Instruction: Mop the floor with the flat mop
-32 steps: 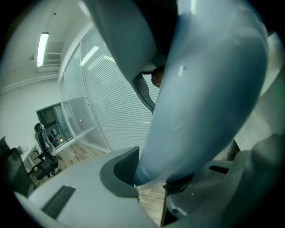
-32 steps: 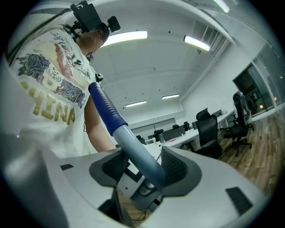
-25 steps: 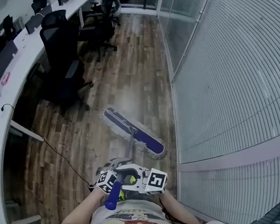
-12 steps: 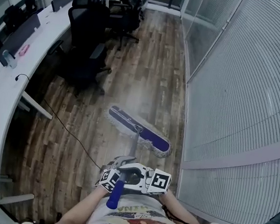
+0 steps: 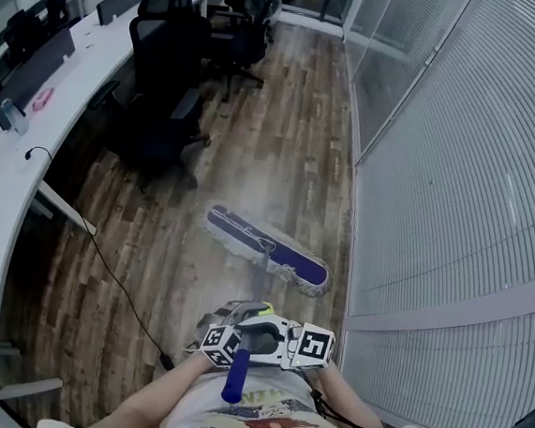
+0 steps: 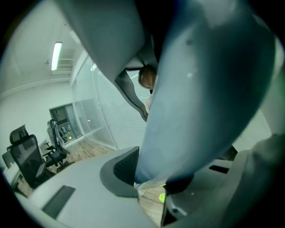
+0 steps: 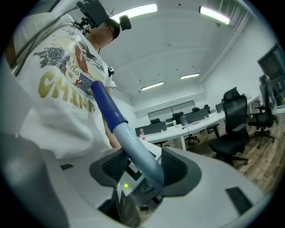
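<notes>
The flat mop's purple head [image 5: 266,248] with pale fringe lies slantwise on the wooden floor, close to the glass wall. Its grey handle [image 5: 258,287] rises toward me and ends in a blue grip [image 5: 235,379]. My left gripper [image 5: 241,321] is shut on the handle; in the left gripper view the handle [image 6: 196,98] fills the picture between the jaws [image 6: 151,178]. My right gripper [image 5: 270,338] sits right beside it, shut on the same handle. The handle [image 7: 133,147] crosses its jaws [image 7: 142,171] slantwise and touches both pads.
Black office chairs [image 5: 168,76] stand along a long white desk [image 5: 29,148] on the left. A black cable [image 5: 115,283] trails over the floor from the desk. A glass wall with blinds [image 5: 459,180] runs down the right side.
Both grippers and the handle's blue end have shifted slightly right and lower in the head view. The mop head still lies near the glass wall. Both grips are unchanged.
</notes>
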Tool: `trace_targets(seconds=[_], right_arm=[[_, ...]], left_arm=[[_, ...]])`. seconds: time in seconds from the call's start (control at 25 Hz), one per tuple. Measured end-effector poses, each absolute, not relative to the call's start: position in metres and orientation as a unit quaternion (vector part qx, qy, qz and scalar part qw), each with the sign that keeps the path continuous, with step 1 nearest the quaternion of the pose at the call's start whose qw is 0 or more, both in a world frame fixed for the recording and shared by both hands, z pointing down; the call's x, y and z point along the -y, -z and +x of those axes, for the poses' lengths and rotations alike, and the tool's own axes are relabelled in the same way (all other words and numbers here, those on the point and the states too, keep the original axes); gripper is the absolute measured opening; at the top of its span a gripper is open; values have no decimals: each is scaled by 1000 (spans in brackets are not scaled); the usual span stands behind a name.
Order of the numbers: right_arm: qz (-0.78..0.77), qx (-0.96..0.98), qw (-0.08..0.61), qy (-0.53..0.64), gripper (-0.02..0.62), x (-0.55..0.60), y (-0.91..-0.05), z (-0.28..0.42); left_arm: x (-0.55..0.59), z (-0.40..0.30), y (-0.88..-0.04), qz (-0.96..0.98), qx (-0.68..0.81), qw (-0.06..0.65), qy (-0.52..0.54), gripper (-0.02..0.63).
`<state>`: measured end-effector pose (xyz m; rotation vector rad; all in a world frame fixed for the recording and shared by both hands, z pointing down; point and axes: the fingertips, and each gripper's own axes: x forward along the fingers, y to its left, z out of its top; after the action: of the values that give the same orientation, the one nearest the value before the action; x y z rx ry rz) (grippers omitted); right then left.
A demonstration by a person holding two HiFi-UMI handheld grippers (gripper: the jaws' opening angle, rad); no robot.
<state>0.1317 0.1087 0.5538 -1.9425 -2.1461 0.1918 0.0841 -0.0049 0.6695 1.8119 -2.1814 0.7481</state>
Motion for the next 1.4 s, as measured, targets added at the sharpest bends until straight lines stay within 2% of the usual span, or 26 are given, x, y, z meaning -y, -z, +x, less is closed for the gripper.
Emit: trace_targets(seconds=[0.44, 0.92, 1.4], right_arm=[[-703, 702, 106, -35, 224, -53, -544, -11], [-707, 701, 77, -54, 223, 82, -522, -226], [-683, 725, 73, -59, 224, 151, -526, -384]], left_arm=[[61, -64, -657, 590, 767, 112, -226, 61], [192, -280, -641, 572, 782, 122, -217, 63], [264, -432, -644, 596, 760, 112, -235, 63]])
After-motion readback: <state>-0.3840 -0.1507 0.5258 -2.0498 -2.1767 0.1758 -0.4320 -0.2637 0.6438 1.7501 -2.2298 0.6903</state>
